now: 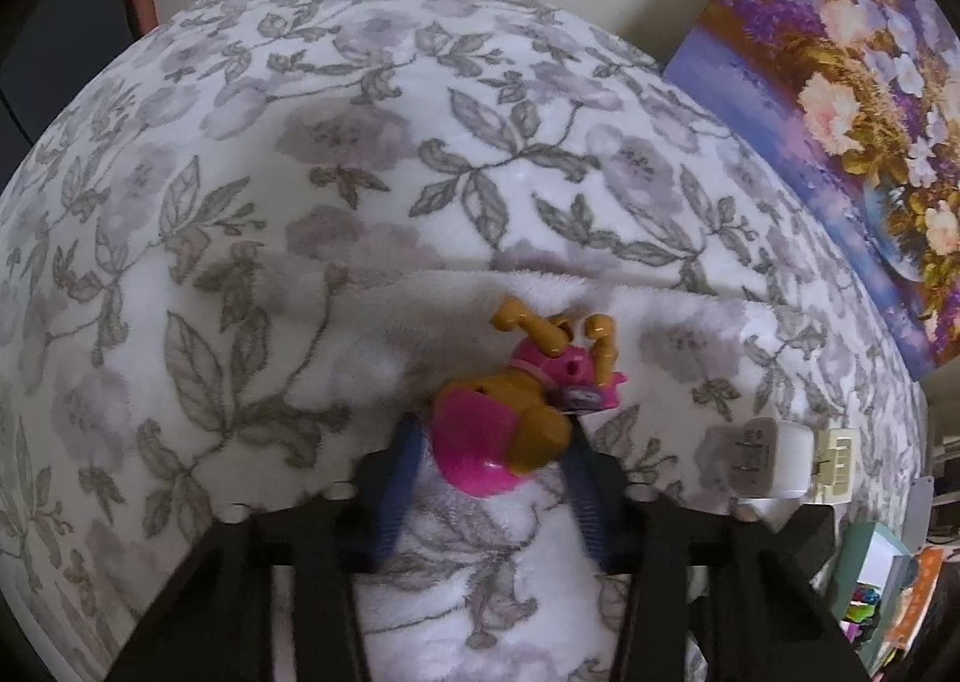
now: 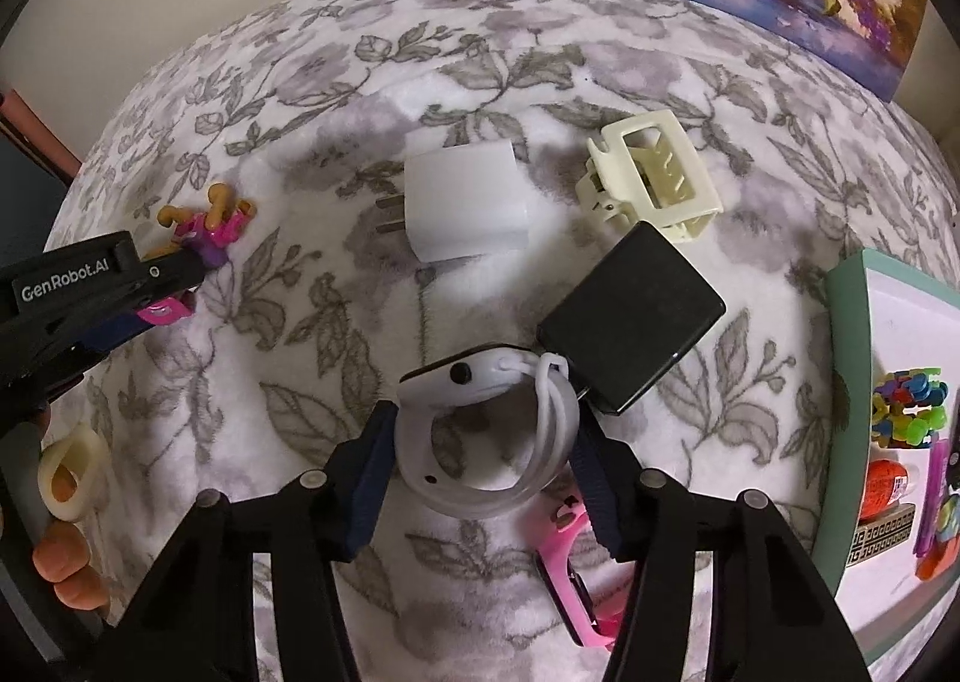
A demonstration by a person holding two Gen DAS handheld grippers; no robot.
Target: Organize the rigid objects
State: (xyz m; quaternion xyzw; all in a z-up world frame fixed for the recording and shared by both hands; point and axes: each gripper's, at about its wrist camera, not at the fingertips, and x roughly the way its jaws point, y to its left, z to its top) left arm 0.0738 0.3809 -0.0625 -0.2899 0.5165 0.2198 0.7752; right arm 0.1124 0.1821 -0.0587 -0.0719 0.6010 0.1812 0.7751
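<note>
A: Far left of the right wrist view: left gripper (image 2: 157,302) low over the floral blanket (image 2: 312,99), blue fingers (image 1: 401,472) closed narrow on the pink and tan toy figure (image 1: 528,412). Toy's legs poking out past the tips toward the upper left.

B: Pickup step, then. And centre frame?

A: Right gripper (image 2: 483,469) straddling the white smartwatch (image 2: 486,442); fingers (image 2: 369,478) wide, flanking the band, hard to say whether touching. Just above: black case (image 2: 630,316) against the watch, white charger (image 2: 462,202), cream hair claw (image 2: 651,184). Pink strap (image 2: 567,574) below the watch.

B: Destination?

A: Probably the teal-edged tray (image 2: 846,334) at the right edge, already holding colourful bits.

B: Next, likely: close on the watch without snagging the black case, lift clear, carry both items right.
</note>
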